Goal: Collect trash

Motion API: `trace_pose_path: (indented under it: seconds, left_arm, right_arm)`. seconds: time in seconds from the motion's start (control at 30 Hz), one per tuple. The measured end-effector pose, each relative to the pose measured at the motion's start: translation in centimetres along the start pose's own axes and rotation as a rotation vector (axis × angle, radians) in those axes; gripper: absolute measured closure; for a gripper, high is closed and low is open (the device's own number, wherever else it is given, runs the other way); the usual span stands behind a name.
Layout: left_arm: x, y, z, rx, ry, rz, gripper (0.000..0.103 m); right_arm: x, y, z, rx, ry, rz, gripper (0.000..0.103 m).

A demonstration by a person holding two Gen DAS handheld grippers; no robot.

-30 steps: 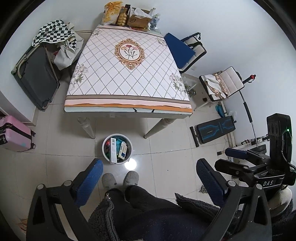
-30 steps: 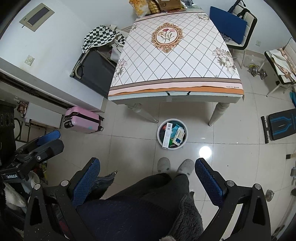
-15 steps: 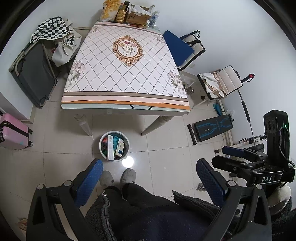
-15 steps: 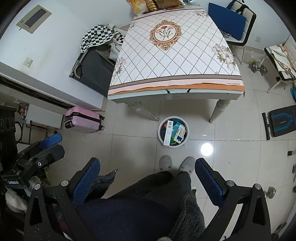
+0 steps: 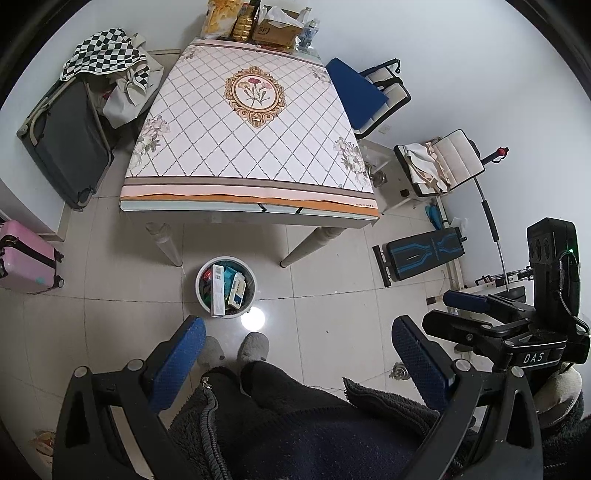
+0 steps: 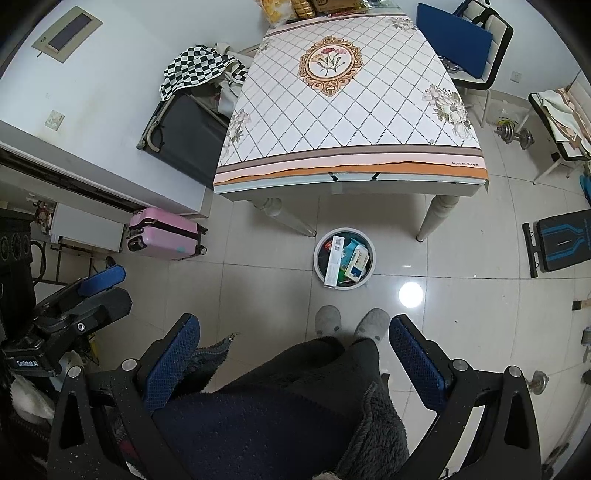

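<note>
— Both tongs are spread wide with nothing between the pads: the left gripper (image 5: 297, 363) and the right gripper (image 6: 293, 360) hang above the person's lap. Where's the trash?

— In the bin (image 5: 202, 295), on the floor just near of the table (image 5: 243, 197), by its near legs. Boxes (image 5: 218, 290) fill it; one long white box sticks up over the near rim. The slippers (image 5: 253, 345) stand just near of the bin.

— What does each view add?

— Left view shows the far table edge, with a cardboard box (image 5: 275, 31) and snack packs against the wall, and the right gripper from the side. Right view shows the dumbbell (image 6: 513, 134) on the floor at right, a wall panel (image 6: 66, 33) far left, and the pink case (image 6: 164, 238) whole; the left view cuts that case off.

— Anything unclear?

— Print on the boxes is too small to read. The bin's bottom is hidden under them. Dark fleece covers the lower frame in both views.
</note>
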State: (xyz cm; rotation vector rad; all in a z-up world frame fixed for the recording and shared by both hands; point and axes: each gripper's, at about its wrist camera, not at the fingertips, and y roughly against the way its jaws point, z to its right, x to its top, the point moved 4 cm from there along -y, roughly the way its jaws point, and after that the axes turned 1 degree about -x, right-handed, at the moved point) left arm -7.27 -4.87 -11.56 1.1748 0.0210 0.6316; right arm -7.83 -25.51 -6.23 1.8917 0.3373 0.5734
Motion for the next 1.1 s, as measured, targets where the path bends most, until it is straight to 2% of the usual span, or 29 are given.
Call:
trace_pose_path:
  seconds: [1.1]
  left_arm:
    - [-0.36, -0.43, 0.64, 0.005, 0.003, -0.005, 0.000]
  right_arm:
    - [-0.65, -0.11, 0.59, 0.005, 0.001, -0.012, 0.000]
